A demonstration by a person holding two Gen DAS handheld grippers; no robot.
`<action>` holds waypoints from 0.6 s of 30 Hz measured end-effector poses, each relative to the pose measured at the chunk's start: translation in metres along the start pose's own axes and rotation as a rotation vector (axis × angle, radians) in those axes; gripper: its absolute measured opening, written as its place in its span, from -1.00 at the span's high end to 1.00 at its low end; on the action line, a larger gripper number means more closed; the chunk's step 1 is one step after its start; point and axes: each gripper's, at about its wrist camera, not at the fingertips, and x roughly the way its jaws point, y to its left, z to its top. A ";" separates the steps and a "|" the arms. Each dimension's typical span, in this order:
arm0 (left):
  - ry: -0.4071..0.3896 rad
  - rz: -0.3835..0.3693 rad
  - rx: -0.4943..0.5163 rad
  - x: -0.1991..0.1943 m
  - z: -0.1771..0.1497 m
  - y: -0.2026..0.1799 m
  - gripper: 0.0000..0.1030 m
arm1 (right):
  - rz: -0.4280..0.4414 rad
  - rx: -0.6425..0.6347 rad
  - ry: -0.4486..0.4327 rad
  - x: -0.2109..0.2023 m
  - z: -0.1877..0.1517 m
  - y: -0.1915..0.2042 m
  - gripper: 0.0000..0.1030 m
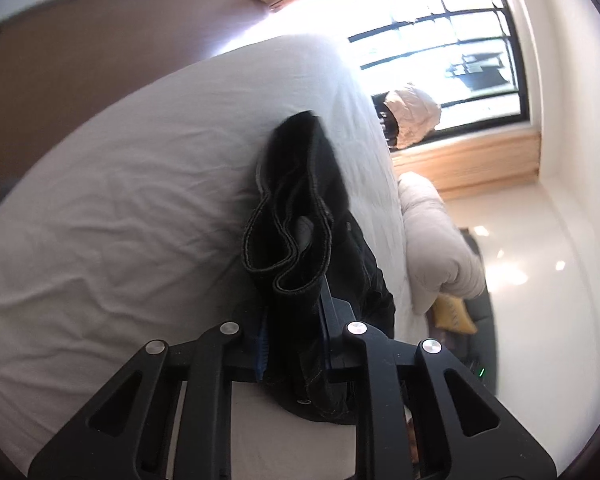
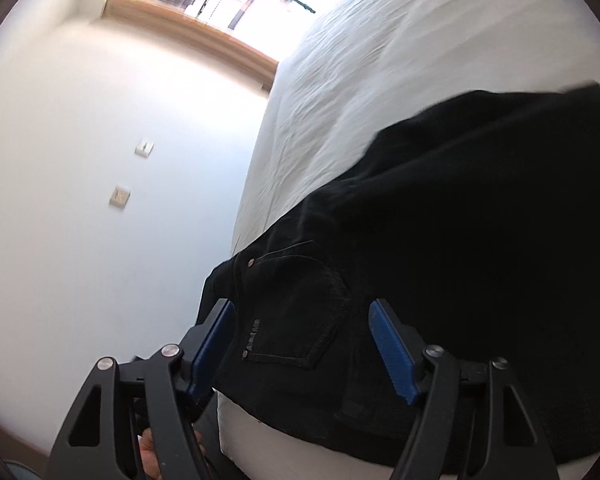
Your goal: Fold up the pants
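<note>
Black pants (image 1: 300,220) lie on a white bed sheet (image 1: 140,200). My left gripper (image 1: 294,340) is shut on a bunch of the pants fabric, with the leg hems folded over just beyond its fingers. In the right wrist view the pants (image 2: 460,220) spread over the bed edge, with a back pocket (image 2: 296,316) showing. My right gripper (image 2: 300,344) is open, its blue pads (image 2: 392,352) on either side of the pocket area, not closed on it.
The white bed (image 2: 380,60) fills most of both views. A rolled pale duvet (image 1: 440,240) and a yellow cushion (image 1: 452,316) lie past the bed's edge. A window (image 1: 440,40) and a white wall with sockets (image 2: 120,196) are behind.
</note>
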 end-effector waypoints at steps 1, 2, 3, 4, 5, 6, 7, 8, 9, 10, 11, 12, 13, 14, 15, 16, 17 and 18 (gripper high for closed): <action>-0.002 0.004 0.010 -0.001 0.000 -0.005 0.67 | 0.000 -0.007 0.016 0.007 0.006 0.003 -0.42; -0.006 0.011 0.025 -0.001 0.001 -0.009 0.67 | 0.009 -0.013 0.034 0.014 0.012 0.004 -0.42; -0.008 0.021 0.043 -0.001 0.001 -0.014 0.67 | 0.020 -0.017 0.059 0.022 0.019 0.006 -0.42; -0.010 0.027 0.060 -0.002 0.001 -0.018 0.67 | 0.016 -0.018 0.093 0.033 0.024 0.006 -0.42; -0.012 0.030 0.076 -0.002 0.001 -0.023 0.67 | -0.001 -0.009 0.134 0.045 0.028 0.003 -0.42; -0.014 0.035 0.094 0.000 0.001 -0.031 0.67 | -0.016 0.007 0.179 0.057 0.030 -0.001 -0.42; -0.015 0.040 0.114 0.001 0.001 -0.042 0.67 | -0.044 0.030 0.234 0.071 0.030 -0.009 -0.40; -0.016 0.043 0.142 0.002 0.001 -0.050 0.67 | -0.073 0.050 0.275 0.084 0.029 -0.017 -0.37; -0.020 0.044 0.169 0.001 0.000 -0.058 0.67 | -0.082 0.052 0.271 0.091 0.029 -0.022 -0.36; -0.023 0.049 0.195 0.003 -0.002 -0.065 0.67 | -0.073 0.056 0.243 0.091 0.030 -0.023 -0.36; -0.026 0.053 0.233 0.003 -0.003 -0.076 0.67 | -0.072 0.062 0.230 0.091 0.031 -0.023 -0.37; -0.027 0.056 0.270 0.004 -0.004 -0.086 0.67 | -0.076 0.060 0.221 0.090 0.030 -0.021 -0.40; -0.024 0.056 0.291 0.002 -0.010 -0.084 0.67 | -0.081 0.039 0.222 0.090 0.029 -0.018 -0.40; -0.021 0.059 0.319 0.003 -0.011 -0.094 0.67 | -0.081 0.030 0.222 0.088 0.029 -0.015 -0.40; -0.021 0.063 0.339 0.003 -0.012 -0.101 0.67 | -0.067 0.046 0.218 0.083 0.029 -0.013 -0.42; -0.021 0.067 0.359 0.004 -0.013 -0.109 0.67 | -0.042 0.077 0.220 0.078 0.030 -0.014 -0.45; -0.019 0.069 0.379 0.005 -0.015 -0.117 0.67 | -0.018 0.098 0.223 0.075 0.030 -0.014 -0.47; -0.017 0.070 0.400 0.006 -0.017 -0.125 0.67 | 0.018 0.105 0.223 0.070 0.031 -0.012 -0.48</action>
